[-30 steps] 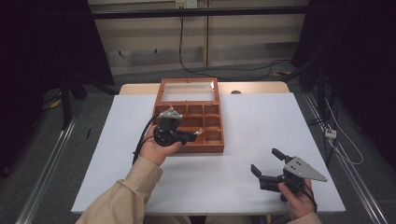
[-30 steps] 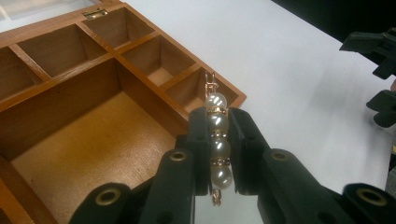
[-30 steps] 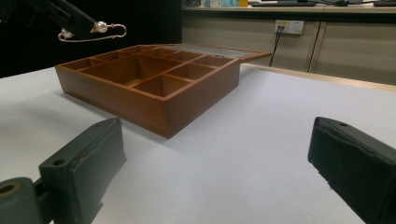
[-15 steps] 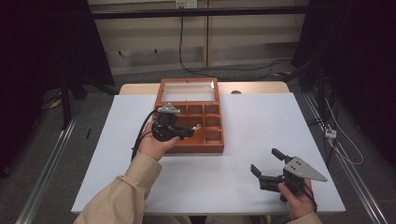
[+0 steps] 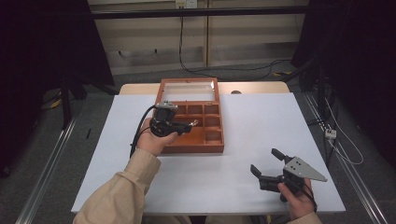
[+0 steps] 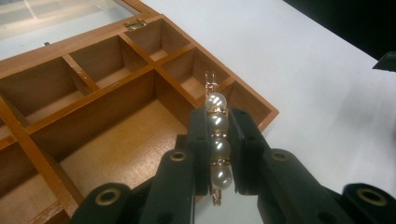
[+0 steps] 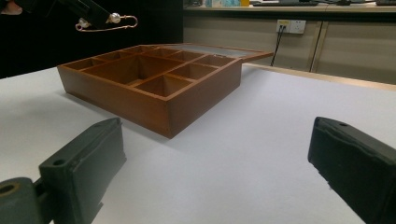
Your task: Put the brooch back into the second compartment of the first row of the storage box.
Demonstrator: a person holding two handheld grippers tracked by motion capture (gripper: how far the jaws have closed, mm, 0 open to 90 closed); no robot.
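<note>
scene: a white table seen from above, with a person's forearms coming in from the near edge.
left gripper: jaws clamped on a pearl hair clip, held above the wooden box on the left half of the table.
pearl hair clip: a row of white pearls on a thin gold-coloured wire frame, pinched between the two black jaws; its wire tip sticks out past the jaw ends, over the box's compartments and clear of the wood.
wooden box: brown, divided into several small compartments and one long one, lying at the far middle of the table; its glass-paned lid lies open toward the far side.
right gripper: jaws standing wide apart with nothing between them, low over the near right of the table, well apart from the box.
left sleeve: beige, reaching in from the near left.
</note>
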